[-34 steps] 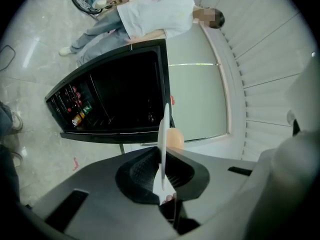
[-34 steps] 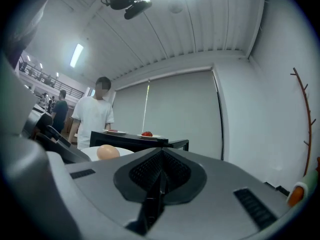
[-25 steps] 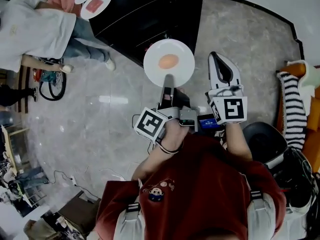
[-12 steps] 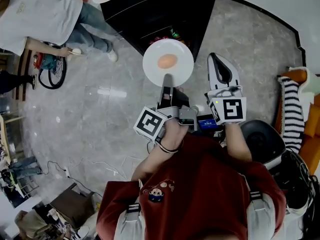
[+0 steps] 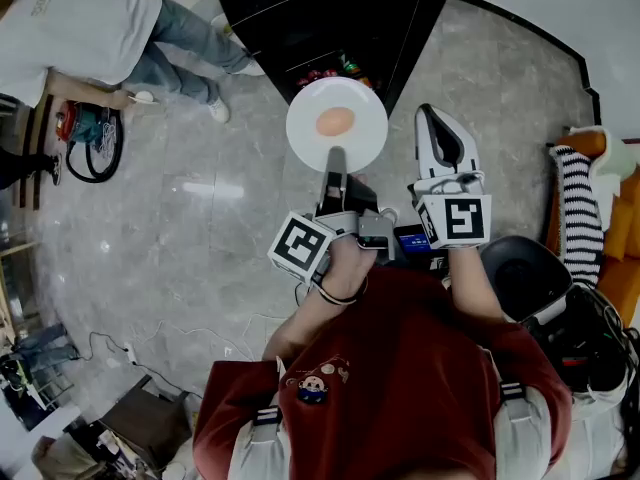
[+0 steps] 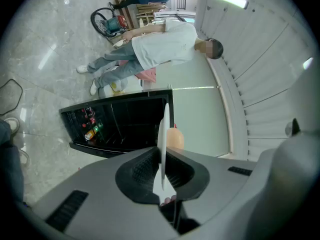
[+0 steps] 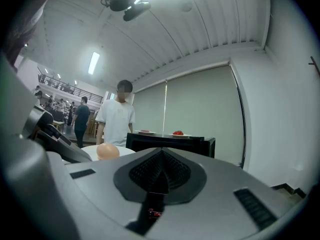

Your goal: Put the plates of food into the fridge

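Note:
A white plate (image 5: 337, 125) with a round peach-coloured piece of food (image 5: 335, 121) is held level in front of me, over the marble floor. My left gripper (image 5: 336, 160) is shut on its near rim. In the left gripper view the plate (image 6: 163, 134) stands edge-on between the jaws, the food (image 6: 174, 138) just behind it. The black fridge (image 5: 330, 18) stands just beyond, with bottles on a shelf (image 6: 90, 129) inside. My right gripper (image 5: 443, 133) hovers to the right of the plate, shut with nothing in it (image 7: 160, 171).
A person in a white shirt (image 5: 85, 23) stands left of the fridge. Two more plates of food (image 7: 147, 132) sit on the fridge top. A red and black machine (image 5: 90, 133) and cables lie on the floor at left. Striped cloth (image 5: 580, 218) hangs at right.
The fridge and the person in white have slid up and right in the head view, as I have moved nearer. The plate stays gripped at the same place before me.

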